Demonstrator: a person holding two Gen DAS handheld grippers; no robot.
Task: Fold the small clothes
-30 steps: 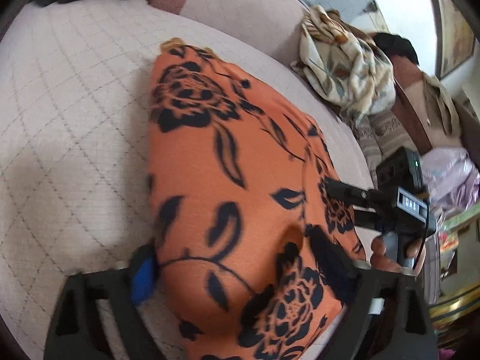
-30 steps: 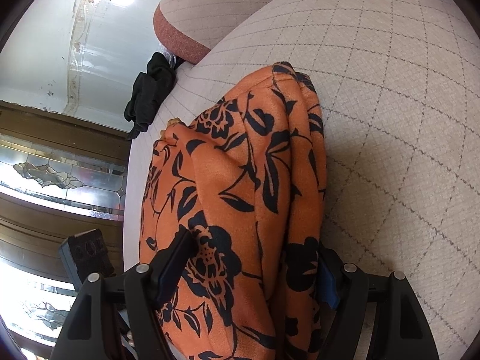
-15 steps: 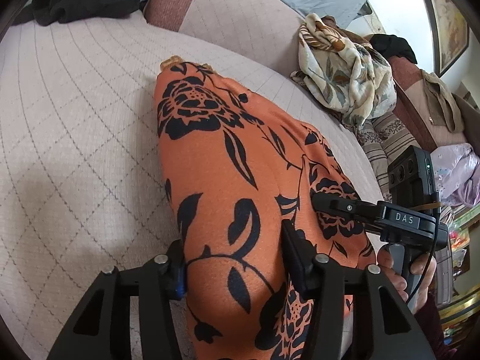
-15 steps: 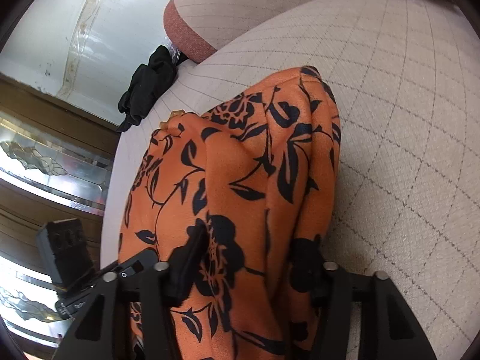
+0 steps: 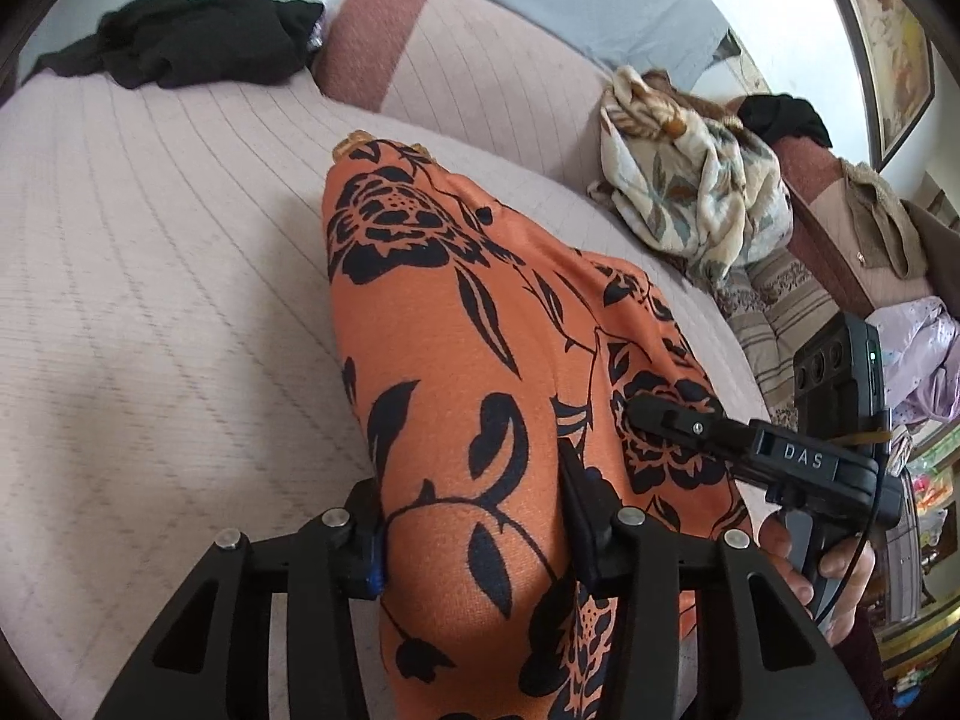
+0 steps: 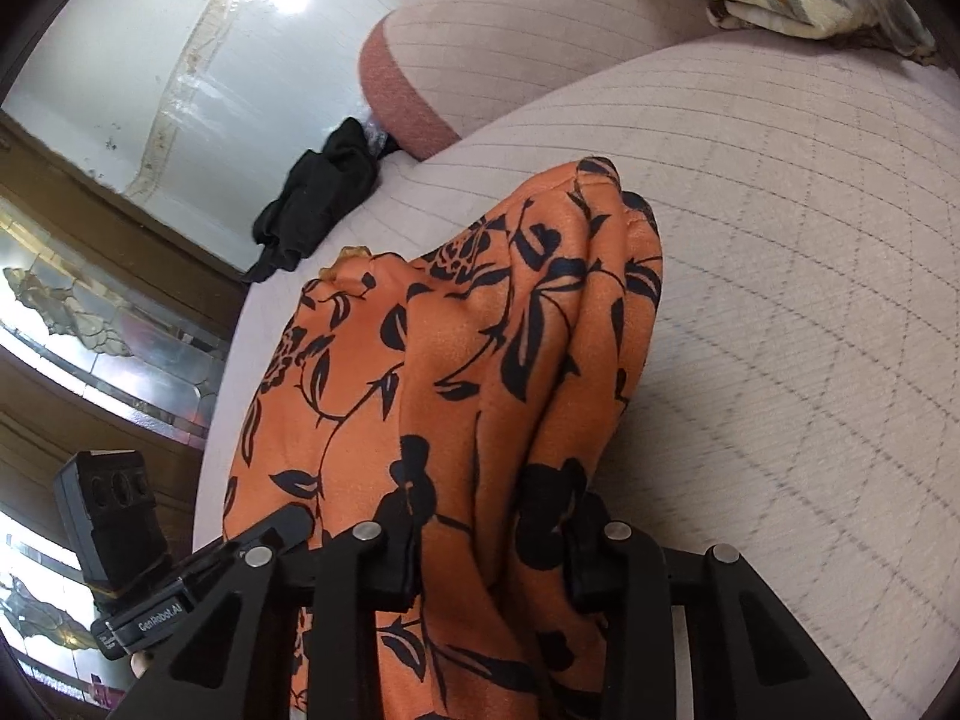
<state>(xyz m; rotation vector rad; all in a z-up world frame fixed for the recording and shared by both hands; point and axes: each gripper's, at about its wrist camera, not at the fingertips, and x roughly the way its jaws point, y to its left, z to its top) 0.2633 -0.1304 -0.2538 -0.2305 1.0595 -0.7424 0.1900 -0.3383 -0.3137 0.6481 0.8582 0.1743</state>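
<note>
Garment: orange cloth with black flower print [image 5: 456,360], lifted at its near end and draped down to the quilted sofa seat [image 5: 150,300]; its far end rests on the seat.
Left gripper [image 5: 474,540]: fingers clenched on a bunched fold of the cloth, which bulges up between them.
Right gripper [image 6: 492,552]: fingers closed on another gathered fold at the near edge; the cloth hangs below the grip.
Relative position: in the left view, the right gripper sits just beside the left one, on the right-hand part of the same cloth.
Black garment [image 5: 198,42]: crumpled at the seat's far corner, well apart from the orange cloth.
Leaf-print cloth [image 5: 690,192]: heaped against the sofa back.
Sofa back cushion [image 5: 480,60]: behind the seat.
</note>
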